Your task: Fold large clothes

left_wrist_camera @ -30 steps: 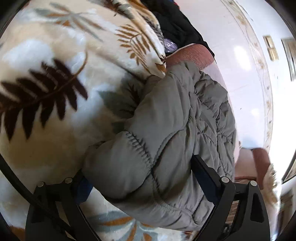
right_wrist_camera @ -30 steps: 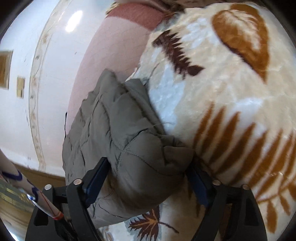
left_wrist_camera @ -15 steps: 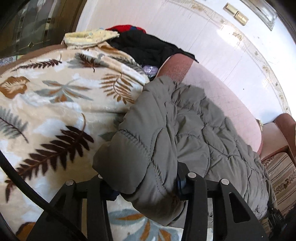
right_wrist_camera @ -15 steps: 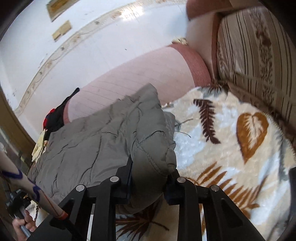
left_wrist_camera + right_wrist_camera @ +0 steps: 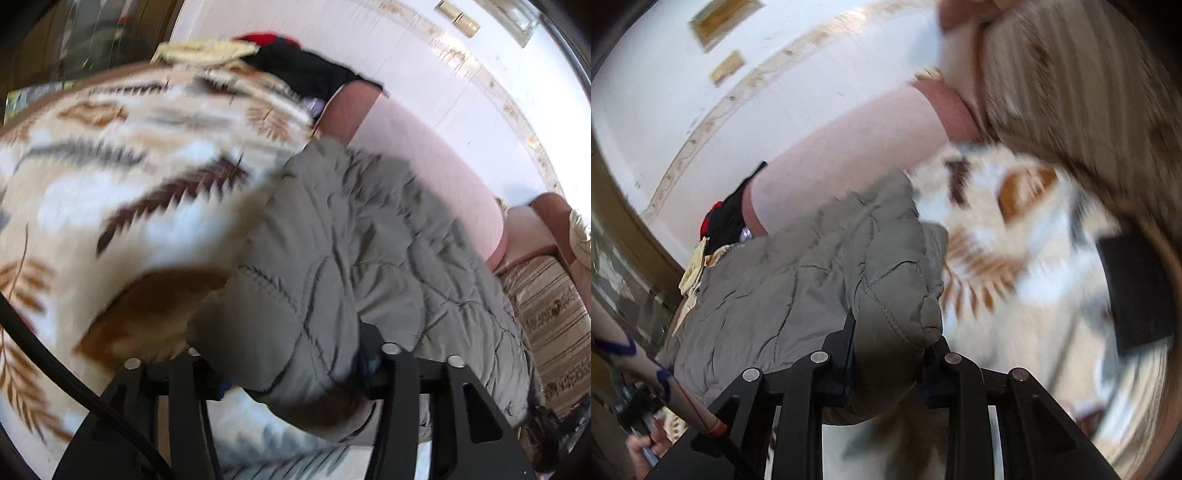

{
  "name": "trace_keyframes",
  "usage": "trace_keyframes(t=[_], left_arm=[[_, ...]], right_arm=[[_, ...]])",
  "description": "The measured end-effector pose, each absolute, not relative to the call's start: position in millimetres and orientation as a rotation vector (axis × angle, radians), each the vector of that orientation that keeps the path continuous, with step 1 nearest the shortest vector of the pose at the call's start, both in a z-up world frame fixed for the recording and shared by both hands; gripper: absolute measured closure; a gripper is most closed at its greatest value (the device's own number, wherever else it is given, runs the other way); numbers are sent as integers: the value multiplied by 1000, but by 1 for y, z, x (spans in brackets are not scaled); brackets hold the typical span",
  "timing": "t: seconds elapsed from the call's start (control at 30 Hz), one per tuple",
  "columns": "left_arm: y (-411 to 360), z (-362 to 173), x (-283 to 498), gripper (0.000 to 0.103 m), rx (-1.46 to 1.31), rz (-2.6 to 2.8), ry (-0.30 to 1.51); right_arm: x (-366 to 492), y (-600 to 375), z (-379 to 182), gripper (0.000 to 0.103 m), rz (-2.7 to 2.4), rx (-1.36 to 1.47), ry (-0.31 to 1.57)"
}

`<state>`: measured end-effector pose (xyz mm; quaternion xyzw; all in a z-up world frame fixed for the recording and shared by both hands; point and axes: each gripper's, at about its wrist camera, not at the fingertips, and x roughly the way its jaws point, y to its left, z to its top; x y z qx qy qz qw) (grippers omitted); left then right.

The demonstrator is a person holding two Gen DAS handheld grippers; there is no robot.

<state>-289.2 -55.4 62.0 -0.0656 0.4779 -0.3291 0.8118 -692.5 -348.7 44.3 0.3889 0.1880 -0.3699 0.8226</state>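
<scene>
A grey quilted puffer jacket (image 5: 369, 240) lies across a cream blanket with a leaf print (image 5: 110, 192) on a sofa. My left gripper (image 5: 291, 354) has one padded corner of the jacket bunched between its fingers, and its jaws are opening a little while the pads still press the fabric. In the right wrist view the same jacket (image 5: 798, 280) stretches off to the left, and my right gripper (image 5: 888, 343) is shut on its other corner. Both corners hang lifted above the blanket (image 5: 1034, 266). Both views are blurred by motion.
The pink sofa back (image 5: 424, 162) runs behind the jacket. A pile of black, red and yellow clothes (image 5: 303, 70) sits at the sofa's far end. A striped cushion (image 5: 1071, 92) and a flat black object (image 5: 1134, 291) lie to the right. A person's hand (image 5: 646, 446) shows bottom left.
Both grippers, open around the jacket corners a second ago, have closed on them. Both have lifted and pulled back, raising that edge of the jacket off the blanket.
</scene>
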Motion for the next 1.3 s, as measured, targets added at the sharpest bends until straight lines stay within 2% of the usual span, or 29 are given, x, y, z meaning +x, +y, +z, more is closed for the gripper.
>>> trace_keyframes(t=[0.07,0.13,0.27,0.33,0.43,0.57,0.67,0.93,1.07,1.2,1.3], left_arm=[[-48,49,-285,38,-174,-695,1086],[-41,44,-278,29,-207,-672,1121],[-22,57,-280,27,-217,-647,1063],[2,75,-292,27,-226,-556,926],[10,95,-310,26,-168,-459,776],[-30,108,-348,26,11,-550,654],[-69,109,-379,26,107,-661,607],[-152,72,-394,22,328,-709,663],[-163,56,-385,18,355,-703,707],[-158,57,-386,18,342,-704,693],[-156,56,-384,18,337,-705,695]], right_arm=[[-695,-351,27,71,-797,889,459],[-695,-359,12,62,-799,947,517],[-712,-370,7,44,-783,1066,478],[-726,-362,15,44,-813,1063,437],[-744,-331,42,43,-1043,857,375],[-723,-303,66,43,-1005,639,339],[-681,-288,68,40,-881,525,399],[-585,-283,45,40,-756,426,569],[-558,-305,8,34,-724,472,707],[-558,-306,9,34,-720,459,698],[-582,-301,29,38,-750,463,583]])
